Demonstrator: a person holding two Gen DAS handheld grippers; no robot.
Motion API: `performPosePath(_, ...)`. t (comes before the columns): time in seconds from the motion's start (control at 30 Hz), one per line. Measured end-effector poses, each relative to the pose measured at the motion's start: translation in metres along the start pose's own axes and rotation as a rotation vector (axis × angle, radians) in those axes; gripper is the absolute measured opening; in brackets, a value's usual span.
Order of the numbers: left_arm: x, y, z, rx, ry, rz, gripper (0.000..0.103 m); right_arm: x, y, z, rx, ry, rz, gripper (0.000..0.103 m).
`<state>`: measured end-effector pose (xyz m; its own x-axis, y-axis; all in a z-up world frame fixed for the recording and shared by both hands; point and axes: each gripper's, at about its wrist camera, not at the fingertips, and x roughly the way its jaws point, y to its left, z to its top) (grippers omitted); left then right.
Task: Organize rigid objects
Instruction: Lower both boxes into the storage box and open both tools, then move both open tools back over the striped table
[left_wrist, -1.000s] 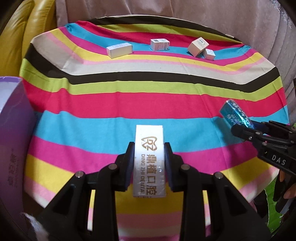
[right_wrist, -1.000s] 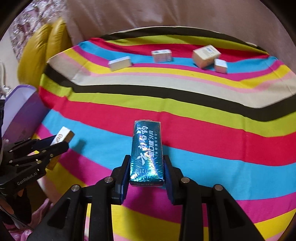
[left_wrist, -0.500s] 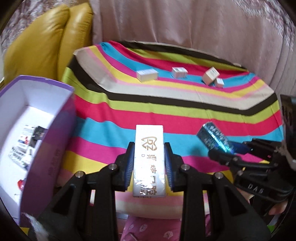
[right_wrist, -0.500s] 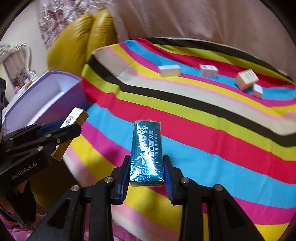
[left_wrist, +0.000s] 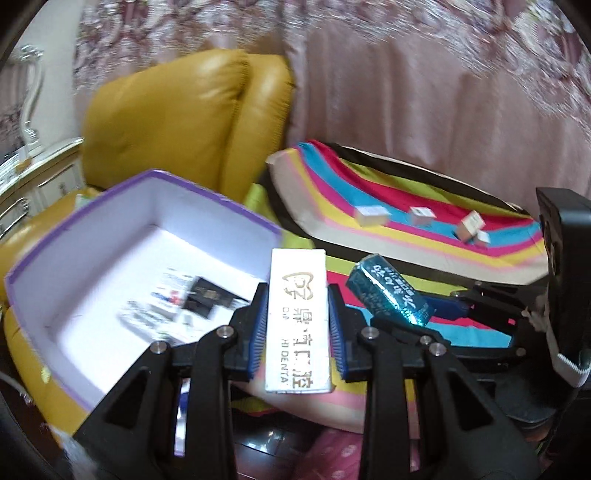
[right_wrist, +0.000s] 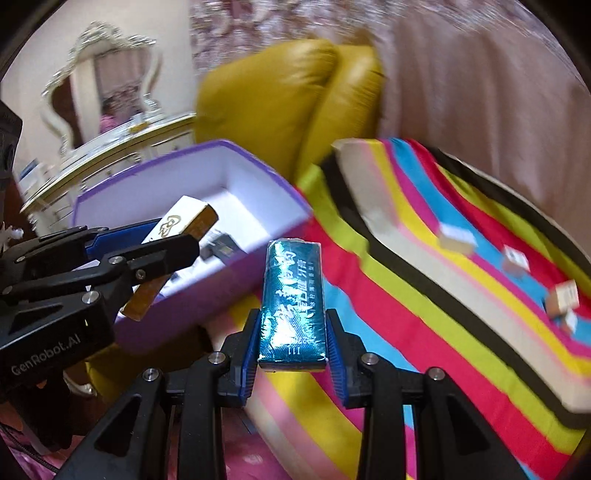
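My left gripper (left_wrist: 297, 325) is shut on a white and gold dental box (left_wrist: 298, 317); it also shows in the right wrist view (right_wrist: 177, 236), held over the near corner of the purple storage box (right_wrist: 221, 288). My right gripper (right_wrist: 291, 343) is shut on a teal toothpaste box (right_wrist: 291, 295), which also shows in the left wrist view (left_wrist: 391, 295), just right of the purple box (left_wrist: 144, 214). The purple box is open, white inside, and holds a few small items (left_wrist: 192, 299).
Several small white and tan boxes (left_wrist: 371, 215) (right_wrist: 456, 238) lie on the far side of the striped tablecloth (right_wrist: 424, 295). A yellow leather armchair (left_wrist: 184, 122) stands behind the purple box. A white dresser with a mirror (right_wrist: 107, 96) is at the far left.
Both grippers have swung left, away from the table, carrying their boxes toward the purple box. The box interior and the armchair have come into fuller view.
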<state>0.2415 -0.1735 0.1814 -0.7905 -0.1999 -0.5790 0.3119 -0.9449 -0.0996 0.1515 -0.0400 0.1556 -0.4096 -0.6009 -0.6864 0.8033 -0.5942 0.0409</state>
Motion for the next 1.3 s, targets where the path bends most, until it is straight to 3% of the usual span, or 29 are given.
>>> performPosePath(0.3, -0.012, 0.075, 0.012, -0.071, -0.014, 0.193, 0.035, 0.04, 0.07, 0.052, -0.146, -0.006, 0.104, 0.034)
performPosePath(0.63, -0.007, 0.138, 0.014, -0.15, 0.024, 0.355, 0.035, 0.082, 0.12, 0.082, -0.178, -0.001, 0.206, 0.035)
performPosePath(0.7, -0.005, 0.145, 0.013, -0.157, 0.039, 0.395, 0.041, 0.089, 0.119, 0.085, -0.135, -0.006, 0.243, 0.039)
performPosePath(0.77, -0.003, 0.15, 0.013, -0.167, 0.05, 0.435, 0.068, 0.094, 0.113, 0.085, -0.088, 0.003, 0.265, 0.04)
performPosePath(0.8, -0.003, 0.153, 0.013, -0.177, 0.051, 0.453, 0.074, 0.096, 0.108, 0.084, -0.065, 0.006, 0.269, 0.043)
performPosePath(0.87, -0.004, 0.157, 0.012, -0.203, 0.041, 0.435, 0.087, 0.097, 0.094, 0.081, -0.011, 0.0, 0.299, 0.05)
performPosePath(0.93, -0.002, 0.154, 0.013, -0.215, 0.043, 0.417, 0.088, 0.093, 0.077, 0.078, 0.047, -0.021, 0.314, 0.057)
performPosePath(1.07, 0.005, 0.13, 0.019, -0.174, 0.045, 0.372, 0.088, 0.08, 0.04, 0.063, 0.134, -0.055, 0.305, 0.06)
performPosePath(1.3, 0.019, 0.06, 0.039, -0.072, 0.01, 0.239, 0.09, 0.076, -0.063, 0.013, 0.338, -0.038, 0.189, 0.06)
